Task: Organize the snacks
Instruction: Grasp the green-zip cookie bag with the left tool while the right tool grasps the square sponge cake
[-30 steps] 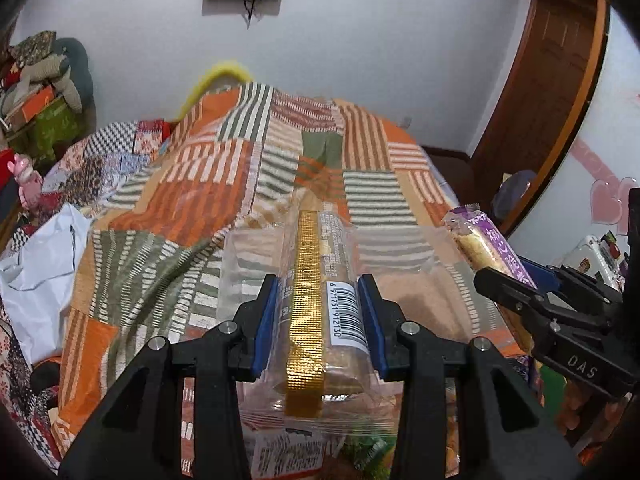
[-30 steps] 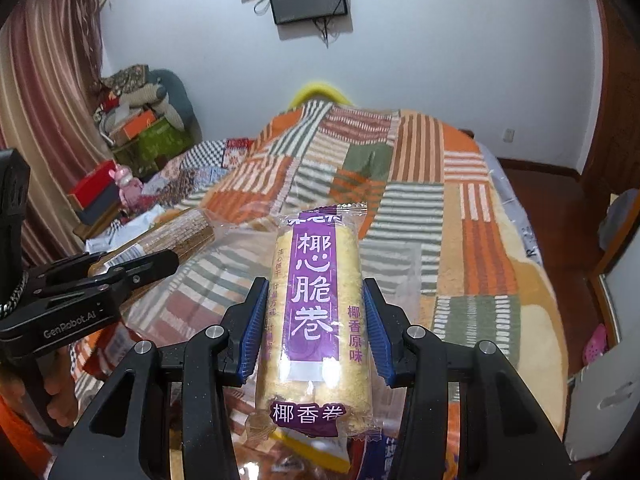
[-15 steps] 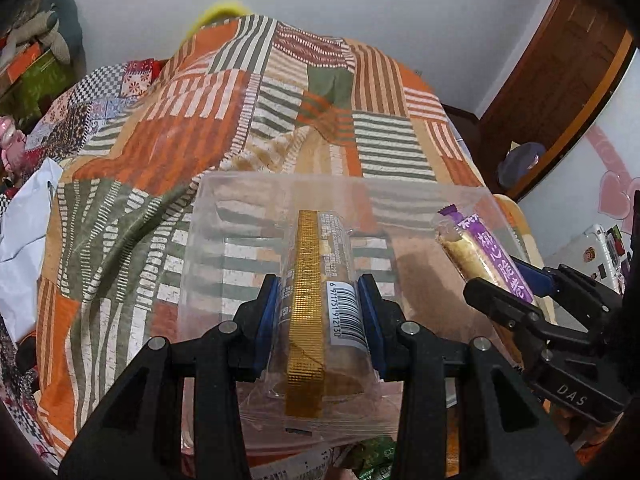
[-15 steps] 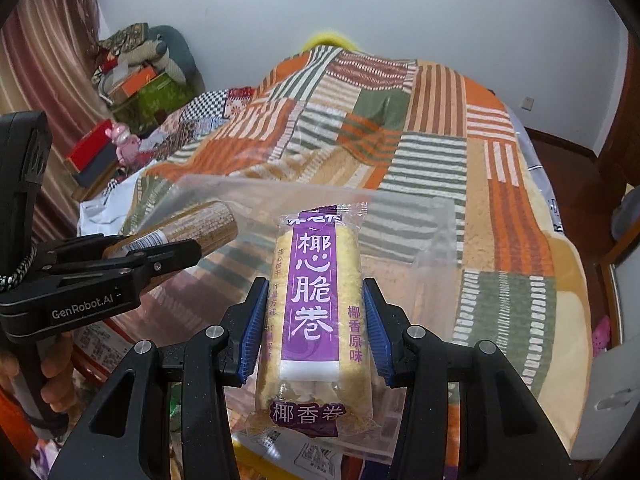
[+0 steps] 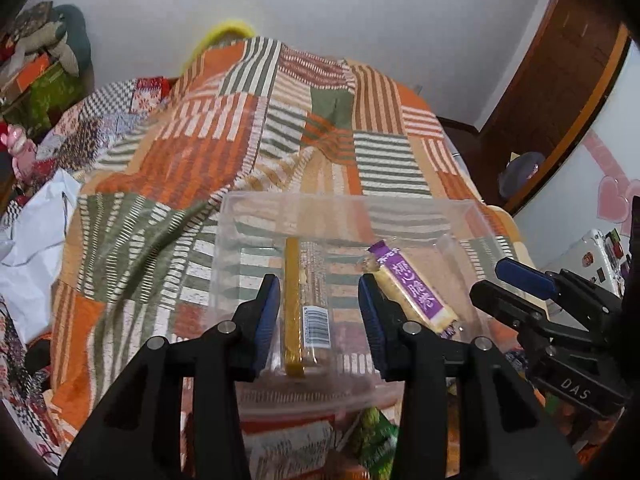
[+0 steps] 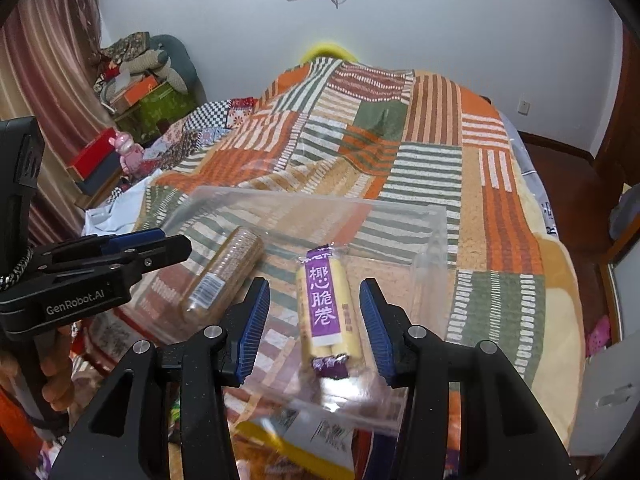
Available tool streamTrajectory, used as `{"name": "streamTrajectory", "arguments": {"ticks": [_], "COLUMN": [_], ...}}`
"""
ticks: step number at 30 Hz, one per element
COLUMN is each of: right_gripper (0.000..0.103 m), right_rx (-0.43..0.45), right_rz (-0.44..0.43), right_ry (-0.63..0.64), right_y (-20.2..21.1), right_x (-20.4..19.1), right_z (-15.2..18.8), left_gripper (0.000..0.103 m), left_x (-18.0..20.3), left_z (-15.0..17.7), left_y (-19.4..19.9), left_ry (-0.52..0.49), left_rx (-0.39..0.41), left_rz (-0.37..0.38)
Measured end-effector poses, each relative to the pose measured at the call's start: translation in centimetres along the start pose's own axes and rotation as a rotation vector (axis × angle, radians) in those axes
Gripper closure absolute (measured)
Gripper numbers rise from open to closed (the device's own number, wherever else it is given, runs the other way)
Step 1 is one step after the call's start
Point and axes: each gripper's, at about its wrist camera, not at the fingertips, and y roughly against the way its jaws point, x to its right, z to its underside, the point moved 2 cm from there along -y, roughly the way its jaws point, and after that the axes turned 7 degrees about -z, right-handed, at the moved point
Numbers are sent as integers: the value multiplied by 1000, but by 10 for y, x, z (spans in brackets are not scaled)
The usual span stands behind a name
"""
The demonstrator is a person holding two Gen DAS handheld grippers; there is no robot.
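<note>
A home bedroom: a bed with a patchwork blanket [image 6: 400, 160] in the centre, curtain [image 6: 36, 80] at left.

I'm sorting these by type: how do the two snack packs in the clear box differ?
The purple-label pack holds pale yellow rolls; the gold-strip pack is a clear sleeve of brown biscuits with a barcode. The purple one lies straight, the gold one angled. Both lie flat in the clear box, released.

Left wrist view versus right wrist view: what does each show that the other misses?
Left only: a wooden door, pink heart stickers, a green packet. Right only: striped curtains, a red box, a wall socket. Both: the clear bin on the quilt, holding the purple snack and the barcoded snack, neither gripped.
</note>
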Motion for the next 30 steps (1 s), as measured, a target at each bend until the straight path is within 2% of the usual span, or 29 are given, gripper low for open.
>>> {"name": "streamTrajectory", "arguments": {"ticks": [9,11,17,26,30], "right_gripper": [59,57,56,53,52], "right_rx": [63,76,95,68,52], "right_rz": [-21,-21,-31,-56,-62], "right_ry": [17,26,40,43,41], "right_y": [43,51,70,71,65], "right_x": [-23,-29,-45,-65,-74], "right_z": [11,15,34,70,83], "left_gripper": [61,52,44,32,31], "left_x": [-1,-5,-16,-46,-56], "left_z": [14,21,48,101,122], "left_y": [58,71,101,122,120], "left_ry": [-55,-54,-78,-71,-62], "left_rx": [89,107,146,130,101], "left_rz": [-16,-10,-64,-106,-106]}}
